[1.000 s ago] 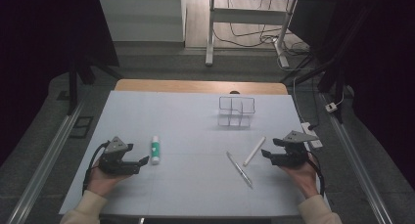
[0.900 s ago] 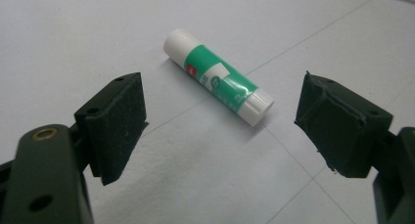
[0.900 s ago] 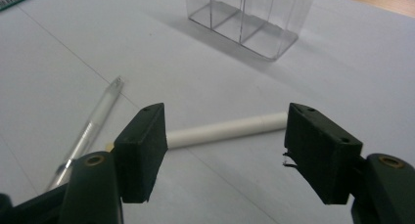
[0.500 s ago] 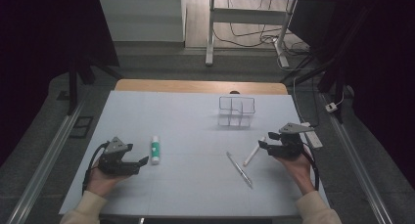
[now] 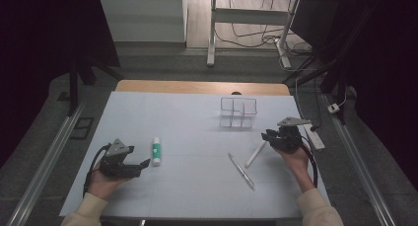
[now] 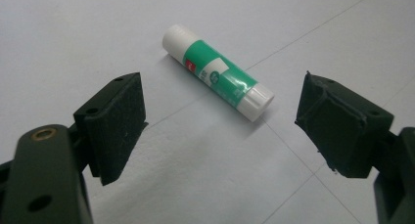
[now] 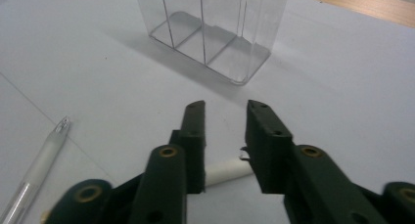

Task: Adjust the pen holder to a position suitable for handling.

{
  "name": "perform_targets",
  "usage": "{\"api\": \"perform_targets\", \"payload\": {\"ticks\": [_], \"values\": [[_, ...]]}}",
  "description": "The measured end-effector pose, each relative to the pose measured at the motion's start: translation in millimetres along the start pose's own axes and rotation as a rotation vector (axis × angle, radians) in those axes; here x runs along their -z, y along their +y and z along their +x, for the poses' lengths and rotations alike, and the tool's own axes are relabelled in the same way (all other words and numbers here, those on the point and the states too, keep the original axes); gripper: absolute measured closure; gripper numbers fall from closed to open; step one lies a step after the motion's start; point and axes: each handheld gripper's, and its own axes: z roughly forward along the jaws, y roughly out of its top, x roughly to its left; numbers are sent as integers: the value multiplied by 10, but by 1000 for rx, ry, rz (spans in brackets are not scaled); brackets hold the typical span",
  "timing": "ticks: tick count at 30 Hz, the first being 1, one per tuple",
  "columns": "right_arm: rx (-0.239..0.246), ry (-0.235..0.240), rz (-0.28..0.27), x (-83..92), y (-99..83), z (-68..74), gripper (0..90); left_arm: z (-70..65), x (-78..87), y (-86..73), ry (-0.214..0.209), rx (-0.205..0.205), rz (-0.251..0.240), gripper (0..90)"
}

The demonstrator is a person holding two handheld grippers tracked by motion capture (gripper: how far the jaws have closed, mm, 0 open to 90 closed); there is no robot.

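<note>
- The right claw [image 7: 225, 136], jaws narrowly apart, straddles a white marker [image 5: 256, 154] on the desk [image 5: 187, 117], apparently ready to clamp it.
- The left claw [image 6: 220, 136], jaws wide apart, faces a glue stick [image 6: 218, 78], seemingly lined up to take it.

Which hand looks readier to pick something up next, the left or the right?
Probably the right. The right gripper already has its narrowly parted jaws astride the end of the white marker. The left gripper sits wide open just short of the glue stick, not yet around it.
</note>
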Motion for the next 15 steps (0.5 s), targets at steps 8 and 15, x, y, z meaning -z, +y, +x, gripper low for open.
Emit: {"api": "perform_targets", "payload": {"ticks": [8,15], "values": [[8,-18,1,-78,72,-63,892,-12,-35,1,-3,-8,6,187],[-12,-40,6,-137,141,-153,894,-15,-47,4,-2,-9,10,186]]}}
